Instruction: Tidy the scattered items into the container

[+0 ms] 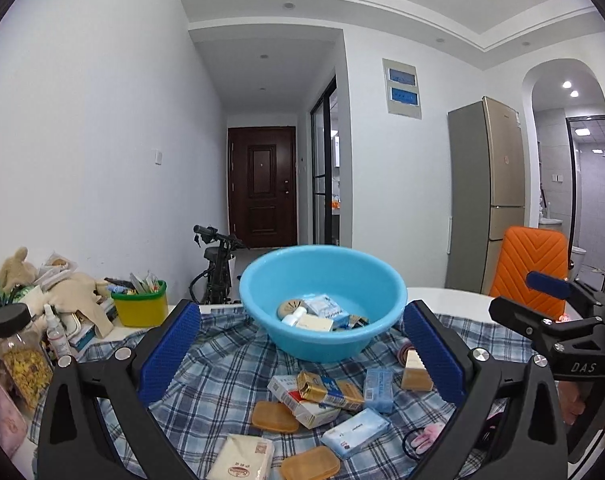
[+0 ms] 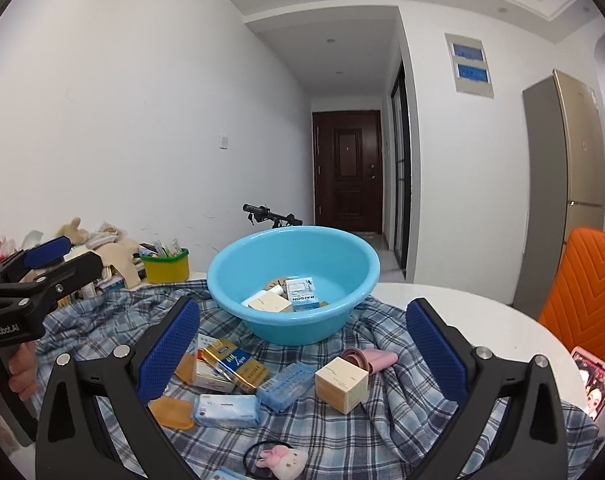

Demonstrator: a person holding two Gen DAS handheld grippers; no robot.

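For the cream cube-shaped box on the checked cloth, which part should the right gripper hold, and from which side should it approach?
Probably from above, closing on two opposite flat side faces of the cube box. It sits upright on the checked cloth, top face free, between the open fingers of the right gripper. Keep clear of the pink roll just behind it and the blue packet to its left.

Tissue pack [image 1: 242,460] cut off by bottom edge; gold carton [image 2: 234,364] partly behind left finger pad.

Both hand-held grippers, left [image 1: 302,364] and right [image 2: 302,360], wide open, empty
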